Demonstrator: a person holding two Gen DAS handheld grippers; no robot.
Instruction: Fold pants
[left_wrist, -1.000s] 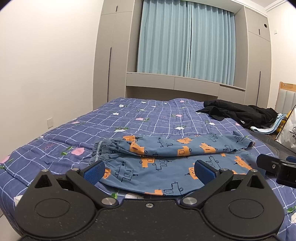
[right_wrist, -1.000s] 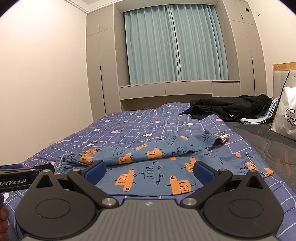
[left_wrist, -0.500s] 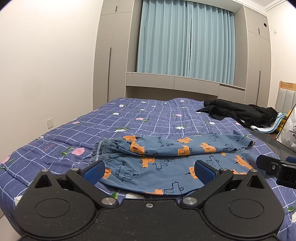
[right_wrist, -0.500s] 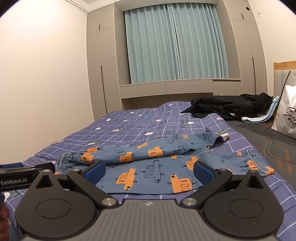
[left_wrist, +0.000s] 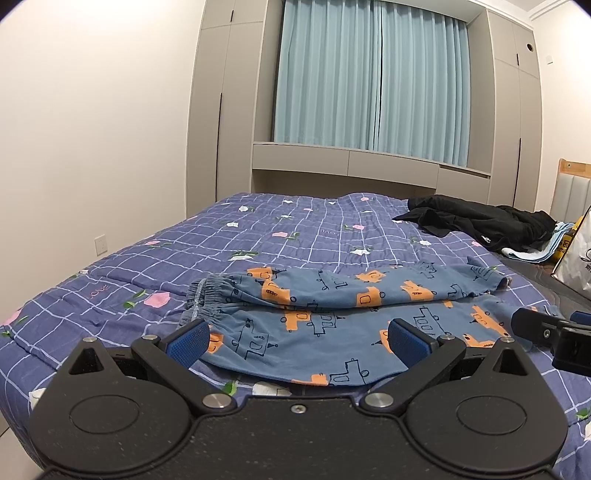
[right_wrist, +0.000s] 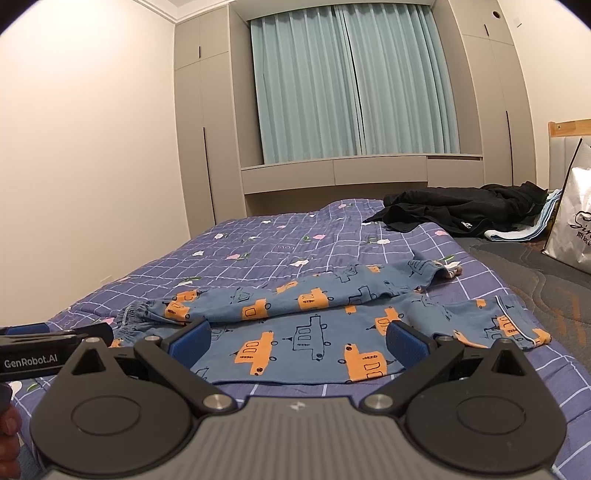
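I have both grippers low over the near edge of the bed, and both sets of jaws stand spread wide with nothing between them. My left gripper (left_wrist: 297, 338) shows its blue pads (left_wrist: 186, 338) apart, framing the near hem of the blue cotton pants printed with orange and outlined trucks (left_wrist: 332, 314). My right gripper (right_wrist: 299, 338) is spread the same way, its blue pads (right_wrist: 406, 338) apart above the lower leg of the same pants (right_wrist: 314, 325).

The pants lie flat across the purple checked quilt with small flowers (left_wrist: 295, 229), elastic waistband to the left and cuffs to the right. One leg lies farther back, its near edge overlapping the closer one, and the two cuffs end apart on the right.

In the left view the tip of the right gripper shows at the right edge, near the closer cuff. In the right view the left gripper, marked GenRobot.AI, comes in from the left edge beside the waistband.

Farther back on the bed a crumpled black garment (right_wrist: 461, 210) rests on the quilt, with a white printed bag (right_wrist: 570, 221) standing to its right. Pale blue curtains (left_wrist: 369, 81) hang closed behind.
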